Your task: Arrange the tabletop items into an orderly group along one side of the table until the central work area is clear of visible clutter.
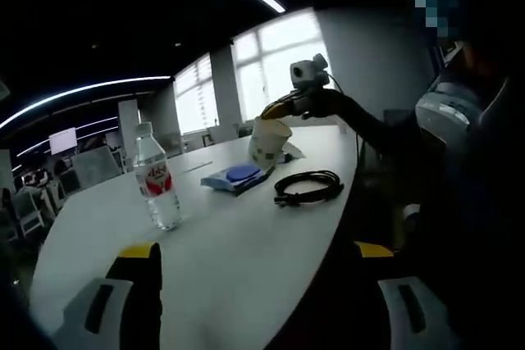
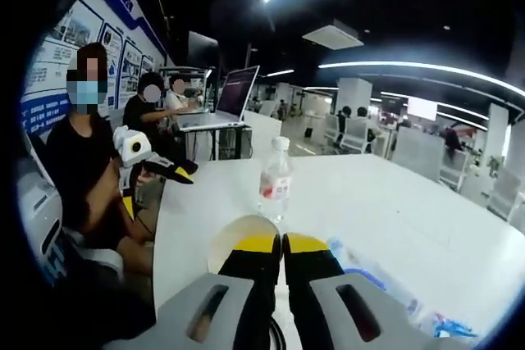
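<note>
A patterned paper cup (image 1: 268,142) hangs tilted over the far part of the white table (image 1: 230,252), its rim pinched by my right gripper (image 1: 279,111). In the right gripper view that gripper (image 2: 283,241) has its yellow-tipped jaws shut on the cup rim (image 2: 238,234). A clear water bottle (image 1: 156,178) with a red label stands upright near my left gripper (image 1: 256,250), whose jaws are spread wide with nothing between them. A blue flat item (image 1: 236,176) and a coiled black cable (image 1: 308,187) lie beside the cup. The bottle (image 2: 276,176) stands just beyond the cup.
People sit at the table's left edge in the right gripper view, near my left gripper (image 2: 182,170). A laptop (image 2: 228,97) stands on a desk behind them. The blue item (image 2: 361,272) lies right of my jaws. Chairs and desks surround the table.
</note>
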Motion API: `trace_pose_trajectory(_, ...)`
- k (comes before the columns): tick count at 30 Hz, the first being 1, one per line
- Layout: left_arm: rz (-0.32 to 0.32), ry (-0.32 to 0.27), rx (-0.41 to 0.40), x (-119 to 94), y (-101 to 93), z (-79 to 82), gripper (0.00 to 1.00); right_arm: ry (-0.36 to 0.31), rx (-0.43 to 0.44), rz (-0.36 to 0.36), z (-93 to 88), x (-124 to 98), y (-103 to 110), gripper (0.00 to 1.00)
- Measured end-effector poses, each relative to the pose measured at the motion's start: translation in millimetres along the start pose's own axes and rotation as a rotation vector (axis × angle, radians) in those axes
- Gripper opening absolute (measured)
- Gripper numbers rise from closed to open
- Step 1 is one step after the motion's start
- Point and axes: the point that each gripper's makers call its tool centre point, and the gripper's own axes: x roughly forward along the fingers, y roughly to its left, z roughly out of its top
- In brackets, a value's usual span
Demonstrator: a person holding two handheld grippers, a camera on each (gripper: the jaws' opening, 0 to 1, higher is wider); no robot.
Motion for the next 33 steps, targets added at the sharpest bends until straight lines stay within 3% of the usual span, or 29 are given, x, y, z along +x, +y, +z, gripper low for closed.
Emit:
trace_pose_trajectory(16,0.003,0.0,0.001,0.5,0.0,1.1,0.94,-0.027,0.005,-0.009,15.3,8.1,-11.1,0.0)
trace_pose_trajectory(33,0.007,0.0,0.003,0.2,-0.3,1.0,0.94,-0.028,0.029,-0.008,16.2,29.7,-23.4,0.0)
